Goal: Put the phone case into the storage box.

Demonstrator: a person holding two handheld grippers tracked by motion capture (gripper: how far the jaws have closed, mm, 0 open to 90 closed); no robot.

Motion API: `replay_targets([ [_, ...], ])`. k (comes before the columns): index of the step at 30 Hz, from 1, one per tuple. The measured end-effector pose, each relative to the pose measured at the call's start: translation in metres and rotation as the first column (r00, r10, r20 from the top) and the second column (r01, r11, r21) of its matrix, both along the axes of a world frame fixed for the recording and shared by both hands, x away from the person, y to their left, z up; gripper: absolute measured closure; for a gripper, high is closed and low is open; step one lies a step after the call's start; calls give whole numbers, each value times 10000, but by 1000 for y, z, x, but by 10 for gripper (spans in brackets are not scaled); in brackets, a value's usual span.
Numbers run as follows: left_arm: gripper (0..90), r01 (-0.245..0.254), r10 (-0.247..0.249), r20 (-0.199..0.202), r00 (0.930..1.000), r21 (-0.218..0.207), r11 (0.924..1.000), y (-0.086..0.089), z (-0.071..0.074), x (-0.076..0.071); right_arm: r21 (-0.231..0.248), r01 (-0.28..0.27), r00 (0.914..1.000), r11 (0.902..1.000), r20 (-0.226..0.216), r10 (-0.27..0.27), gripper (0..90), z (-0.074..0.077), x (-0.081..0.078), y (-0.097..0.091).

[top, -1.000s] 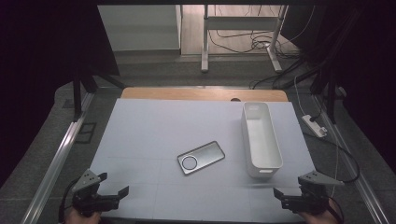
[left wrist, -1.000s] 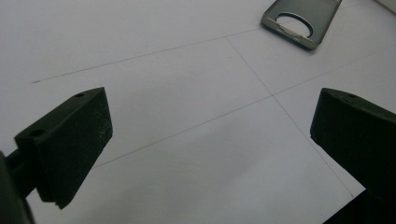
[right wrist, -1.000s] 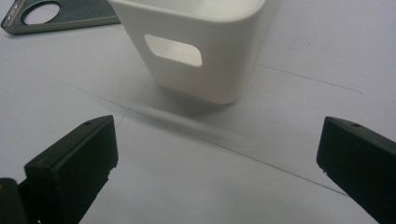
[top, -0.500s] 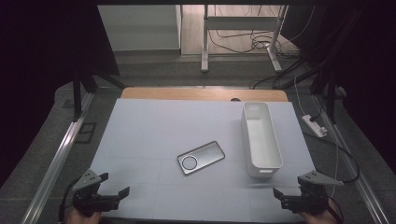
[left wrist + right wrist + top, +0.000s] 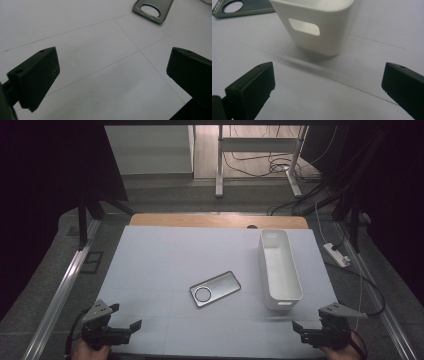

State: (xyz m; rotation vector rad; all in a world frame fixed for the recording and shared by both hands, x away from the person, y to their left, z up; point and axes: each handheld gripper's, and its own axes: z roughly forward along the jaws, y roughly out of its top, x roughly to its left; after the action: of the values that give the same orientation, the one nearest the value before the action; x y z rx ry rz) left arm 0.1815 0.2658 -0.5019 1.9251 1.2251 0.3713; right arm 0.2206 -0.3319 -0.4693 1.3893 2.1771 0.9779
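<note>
A flat grey metal plate with a round hole [image 5: 215, 289] lies near the middle of the white table [image 5: 165, 260]. Its edge appears at the top of the left gripper view [image 5: 153, 10] and at the top left of the right gripper view [image 5: 242, 7]. A long white bin [image 5: 279, 268] stands to the plate's right, empty; its near end with a handle slot [image 5: 318, 26] faces my right gripper. My left gripper [image 5: 124, 330] rests open at the front left corner. My right gripper [image 5: 306, 331] is open at the front right, just short of the bin.
A bare wooden strip [image 5: 215, 221] runs along the table's far edge. A white power strip [image 5: 336, 254] and cables lie on the floor to the right. Metal rails [image 5: 65, 285] flank the table. A desk frame [image 5: 260, 150] stands beyond.
</note>
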Motion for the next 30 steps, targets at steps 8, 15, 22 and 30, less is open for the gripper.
replay_targets([
  [8, 0, -3, 1, -90, 10000, -296, 9996, -5, 4, 6, -19, -15, 10000, 10000, 19, 15, 0, 0, 0, 0],
  [15, 0, 128, -130, -144, 9998, -174, 9998, -10, 6, 12, 8, -33, 10000, 10000, 31, 33, 0, 0, 0, 1],
  [22, 0, 235, -238, -336, 9992, -88, 9997, -15, 11, 20, -46, -140, 9999, 9999, 69, 140, 0, 0, 1, 2],
  [30, 0, 564, -558, -402, 9976, 130, 9983, -26, 14, 31, -55, -226, 9997, 9997, 43, 226, 0, 0, 2, 2],
])
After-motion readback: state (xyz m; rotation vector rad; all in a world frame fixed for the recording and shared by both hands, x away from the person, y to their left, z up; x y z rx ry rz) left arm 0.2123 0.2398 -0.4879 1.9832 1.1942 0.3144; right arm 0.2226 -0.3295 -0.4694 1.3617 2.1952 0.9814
